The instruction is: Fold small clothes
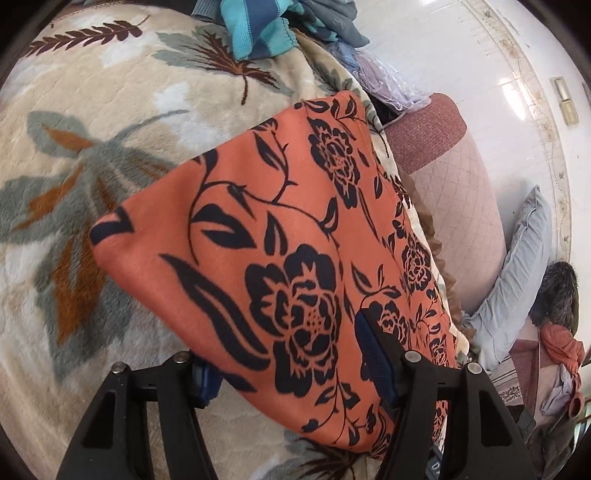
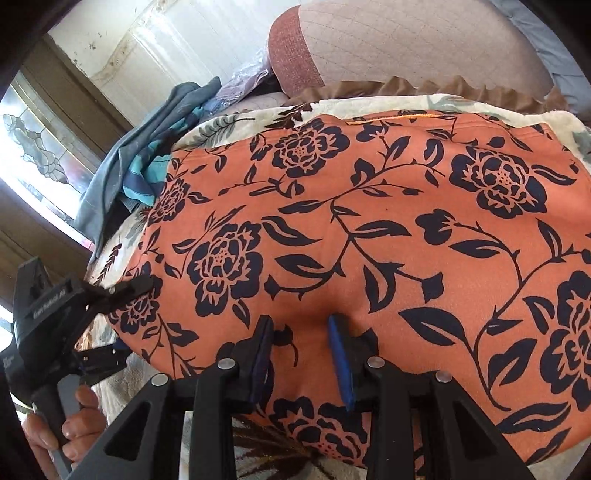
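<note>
**Both grippers at the near hem of the orange cloth, fold about to be carried**

Left wrist view: my left gripper (image 1: pixel 288 365) stands at the near edge of the orange floral cloth (image 1: pixel 280 236), which lies on the leaf-patterned blanket (image 1: pixel 85 177) of the bed, close to the bed's right edge. One pad lies on top of the cloth, the other is hidden under or beside it, so I cannot tell if I really hold it. A heap of blue clothes (image 1: pixel 258 26) waits at the far end.

Right wrist view: my right gripper (image 2: pixel 301 350) has its jaws narrowed around a small raised pucker of the cloth; the pads seem to pinch it. Only here do I see my left hand (image 2: pixel 74 424) with its gripper at the cloth's left corner.

I judge the next move needs both hems lifted together and carried toward the far edge.
</note>
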`<action>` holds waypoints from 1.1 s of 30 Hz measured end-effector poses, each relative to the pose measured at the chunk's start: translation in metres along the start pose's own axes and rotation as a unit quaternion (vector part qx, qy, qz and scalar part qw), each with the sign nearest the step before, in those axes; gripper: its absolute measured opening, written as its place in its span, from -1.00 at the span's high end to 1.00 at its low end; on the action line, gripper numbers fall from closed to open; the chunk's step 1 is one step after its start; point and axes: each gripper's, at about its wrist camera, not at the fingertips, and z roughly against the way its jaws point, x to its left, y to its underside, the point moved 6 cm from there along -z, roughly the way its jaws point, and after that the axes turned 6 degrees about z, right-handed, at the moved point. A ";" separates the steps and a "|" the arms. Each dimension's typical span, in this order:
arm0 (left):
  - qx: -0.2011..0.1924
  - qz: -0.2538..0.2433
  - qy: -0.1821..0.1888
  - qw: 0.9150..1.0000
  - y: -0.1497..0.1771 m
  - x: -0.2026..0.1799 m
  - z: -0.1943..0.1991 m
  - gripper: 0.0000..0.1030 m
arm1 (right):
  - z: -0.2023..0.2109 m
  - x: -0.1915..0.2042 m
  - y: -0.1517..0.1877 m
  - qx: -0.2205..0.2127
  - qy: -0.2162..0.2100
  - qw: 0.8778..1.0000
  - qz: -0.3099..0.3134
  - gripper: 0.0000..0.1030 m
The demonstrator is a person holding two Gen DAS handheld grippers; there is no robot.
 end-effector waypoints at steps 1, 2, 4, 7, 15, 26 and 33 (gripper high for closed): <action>-0.007 0.000 -0.002 1.000 -0.001 0.000 0.000 -0.07 | 0.000 0.000 0.000 0.000 0.000 1.000 0.002 0.33; -0.013 -0.002 -0.005 1.000 -0.001 0.000 -0.001 0.09 | 0.000 0.001 0.001 -0.001 -0.001 1.000 0.003 0.33; -0.022 -0.025 -0.022 0.999 -0.001 -0.002 -0.003 0.30 | 0.000 0.000 0.001 -0.002 -0.006 1.000 -0.001 0.34; -0.034 -0.045 -0.029 0.998 -0.001 -0.005 -0.002 0.44 | 0.004 -0.003 0.001 -0.005 -0.021 0.999 -0.024 0.34; -0.052 -0.071 -0.016 0.996 0.001 -0.018 0.008 0.63 | 0.010 -0.002 -0.005 -0.039 -0.042 0.998 -0.041 0.31; -0.131 -0.236 -0.011 0.963 0.027 -0.094 0.035 0.66 | 0.015 -0.030 0.008 -0.037 -0.148 0.981 -0.123 0.34; -0.159 -0.359 0.006 0.920 0.085 -0.168 0.036 0.67 | 0.079 -0.094 0.001 -0.123 -0.101 0.976 -0.149 0.31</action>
